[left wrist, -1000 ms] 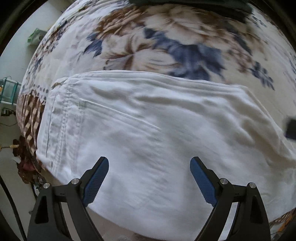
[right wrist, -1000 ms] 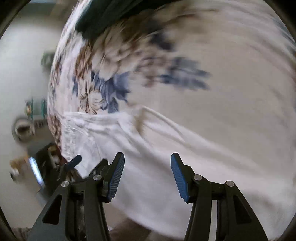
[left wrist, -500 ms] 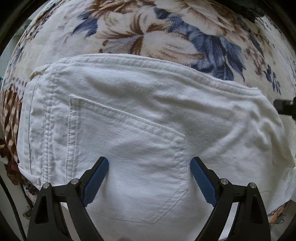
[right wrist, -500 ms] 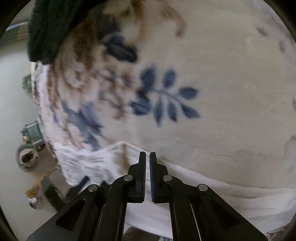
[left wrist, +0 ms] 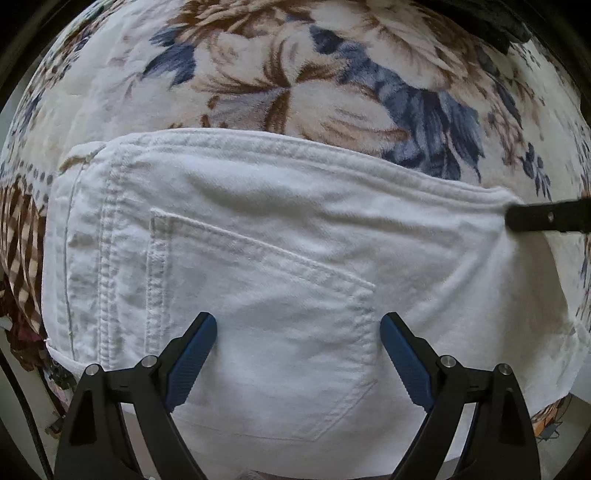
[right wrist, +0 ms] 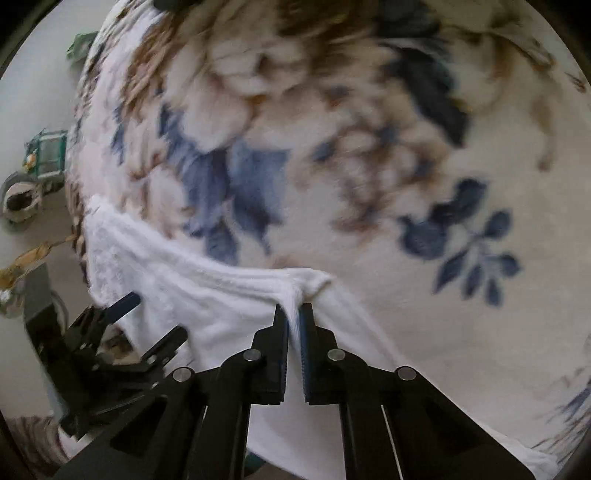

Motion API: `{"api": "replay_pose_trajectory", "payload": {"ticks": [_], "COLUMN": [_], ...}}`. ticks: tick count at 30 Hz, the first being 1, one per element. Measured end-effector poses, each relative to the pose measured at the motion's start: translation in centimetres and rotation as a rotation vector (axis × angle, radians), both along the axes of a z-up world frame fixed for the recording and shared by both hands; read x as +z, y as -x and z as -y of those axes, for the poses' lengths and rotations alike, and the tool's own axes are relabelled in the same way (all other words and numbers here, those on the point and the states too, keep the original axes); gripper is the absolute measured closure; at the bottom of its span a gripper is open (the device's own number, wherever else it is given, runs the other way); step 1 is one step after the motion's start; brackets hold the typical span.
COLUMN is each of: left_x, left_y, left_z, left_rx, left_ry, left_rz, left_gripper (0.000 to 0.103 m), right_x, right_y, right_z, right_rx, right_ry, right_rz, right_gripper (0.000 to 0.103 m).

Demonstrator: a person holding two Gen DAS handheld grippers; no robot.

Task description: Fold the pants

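White pants (left wrist: 295, 240) lie flat on a floral blanket (left wrist: 295, 92), back pocket (left wrist: 277, 295) up and waistband to the left. My left gripper (left wrist: 298, 321) points straight down over that pocket, open, with both blue pads apart over the cloth. In the right wrist view the pants (right wrist: 184, 295) run along the bed's near edge. My right gripper (right wrist: 293, 312) is closing the last bit on a raised fold of their far edge, and the pads press on white cloth. One of its black fingers (left wrist: 543, 218) shows at the right of the left wrist view.
A dark green cloth (left wrist: 495, 26) lies at the blanket's far side. Left of the bed's edge is pale floor with a green crate (right wrist: 44, 151) and a round bowl-like thing (right wrist: 18, 199). The left gripper (right wrist: 155, 317) shows low on the left in the right wrist view.
The right gripper went from half open to shut and now pinches the pants' far edge. The left gripper, open throughout, slid across the pants to sit over the back pocket.
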State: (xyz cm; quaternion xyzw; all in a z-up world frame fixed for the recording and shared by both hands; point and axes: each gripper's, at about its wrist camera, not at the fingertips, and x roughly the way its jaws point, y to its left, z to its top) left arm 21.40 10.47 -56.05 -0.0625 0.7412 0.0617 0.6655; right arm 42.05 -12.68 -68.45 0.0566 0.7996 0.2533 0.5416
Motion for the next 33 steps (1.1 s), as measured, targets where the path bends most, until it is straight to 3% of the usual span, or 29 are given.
{"api": "replay_pose_trajectory", "payload": {"ticks": [2, 3, 4, 6, 9, 11, 14, 16, 18, 20, 22, 25, 30, 33], "left_x": [0.3, 0.5, 0.9, 1.6, 1.9, 1.2, -0.4, -1.3, -1.8, -2.2, -2.8, -2.6, -3.0, -2.4], "left_y": [-0.4, -0.7, -1.1, -2.0, -3.9, -5.6, -8.2, -9.8, -11.1, -12.0, -12.4, -12.9, -11.7, -11.4], "left_z": [0.3, 0.7, 0.9, 1.3, 2.3, 3.7, 6.2, 7.2, 7.5, 7.1, 6.6, 6.7, 6.4, 5.2], "left_rx": [-0.006, -0.007, -0.008, -0.012, -0.003, -0.013, -0.094, -0.139, -0.144, -0.13, -0.185, -0.195, -0.152, -0.129], "left_ry": [0.007, 0.015, 0.023, 0.042, 0.103, 0.157, 0.134, 0.09, 0.072, 0.075, 0.047, 0.038, 0.091, 0.093], "left_rz": [0.0, 0.003, 0.01, 0.031, 0.048, 0.044, 0.021, 0.02, 0.019, 0.017, 0.043, 0.062, 0.063, 0.055], "left_gripper": [0.012, 0.012, 0.012, 0.012, 0.012, 0.012, 0.007, 0.007, 0.006, 0.005, 0.005, 0.005, 0.005, 0.005], "right_x": [-1.1, -1.0, -0.4, 2.3, 5.0, 5.3, 2.7, 0.4, -0.6, -1.3, -1.5, -1.1, -2.7, -2.9], "right_y": [-0.1, -0.3, -0.5, -0.7, 0.4, 2.9, 7.3, 8.4, 8.0, 7.8, 8.4, 9.2, 10.7, 10.4], "right_z": [0.3, 0.7, 1.3, 2.9, 5.1, 6.8, 6.6, 7.5, 9.2, 11.4, 12.6, 13.2, 16.2, 16.4], "right_rx": [-0.015, -0.042, -0.066, -0.117, -0.171, -0.184, -0.13, -0.162, -0.289, -0.488, -0.606, -0.691, -0.963, -0.952], "right_ry": [-0.001, 0.007, 0.008, 0.066, 0.069, 0.049, 0.09, 0.164, 0.196, 0.168, 0.146, 0.144, 0.061, 0.051], "right_rz": [-0.06, -0.055, -0.041, 0.049, 0.061, -0.01, -0.126, -0.119, -0.052, -0.039, -0.038, -0.002, -0.065, -0.081], "right_gripper": [0.091, 0.078, 0.069, 0.066, 0.066, 0.066, 0.066, 0.067, 0.075, 0.078, 0.079, 0.083, 0.089, 0.086]}}
